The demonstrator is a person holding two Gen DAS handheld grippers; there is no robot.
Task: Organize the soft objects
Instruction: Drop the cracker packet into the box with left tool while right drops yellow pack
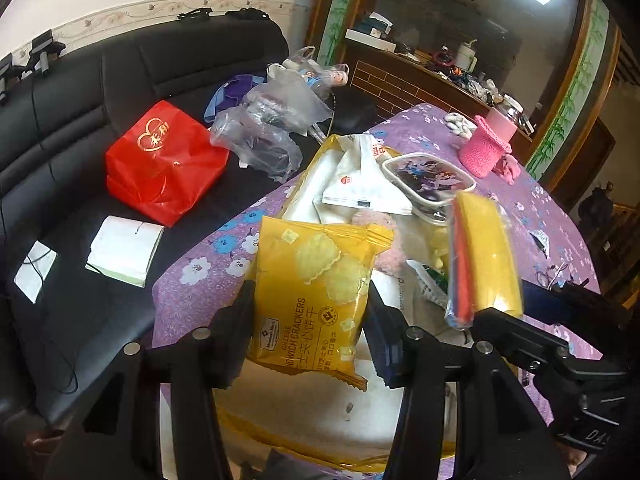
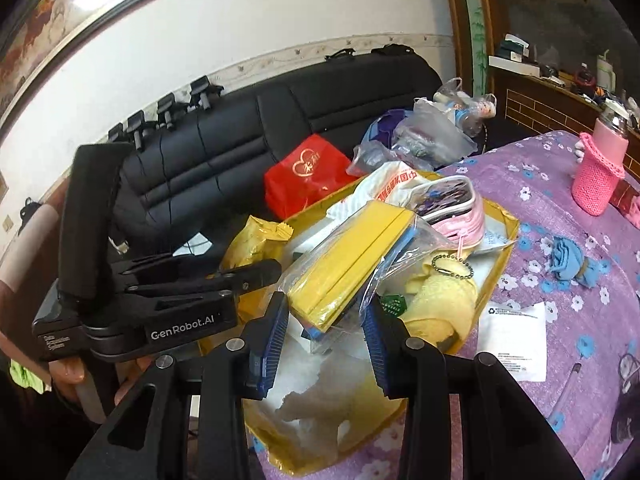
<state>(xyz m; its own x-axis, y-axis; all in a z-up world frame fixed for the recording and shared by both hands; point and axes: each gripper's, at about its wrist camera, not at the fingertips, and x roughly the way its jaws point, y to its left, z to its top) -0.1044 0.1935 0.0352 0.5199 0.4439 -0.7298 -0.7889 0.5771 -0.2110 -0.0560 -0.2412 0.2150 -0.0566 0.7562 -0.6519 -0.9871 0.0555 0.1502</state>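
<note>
Clamped between the fingers of the left gripper (image 1: pixel 310 322): a yellow cracker packet (image 1: pixel 316 292), glossy crinkled foil with a serrated edge, held above the yellow tray (image 1: pixel 316 164). Clamped between the ribbed blue pads (image 2: pixel 276 340) of the right gripper (image 2: pixel 328 334): a clear plastic bag of yellow cloths (image 2: pixel 352 256), flat and rectangular, also lifted over that tray (image 2: pixel 514 224). Seen in the left view too, this bag (image 1: pixel 486 258), just to the right of the packet.

Lying in the tray: a white plastic bag (image 1: pixel 360 184) with red print, a transparent lidded box (image 1: pixel 430 178) with a cartoon picture, a pale yellow fluffy toy (image 2: pixel 440 300) with a bead chain, something pink and fuzzy (image 1: pixel 376 222).

Under the tray, a round table with a purple flowered cloth (image 2: pixel 560 208). On the cloth, a pink crocheted bottle cover (image 2: pixel 596 184), a blue fabric flower (image 2: pixel 568 258), a white printed paper (image 2: pixel 514 338).

Behind the table, a black leather sofa (image 1: pixel 80 120), smooth and padded, carrying a shiny red bag (image 1: pixel 164 160) with a gold heart, crumpled clear plastic bags (image 1: pixel 272 128), a white booklet (image 1: pixel 126 250). Beyond, a white wall with a patterned border (image 2: pixel 280 20) and a brick-patterned counter (image 1: pixel 404 84) full of small things.
</note>
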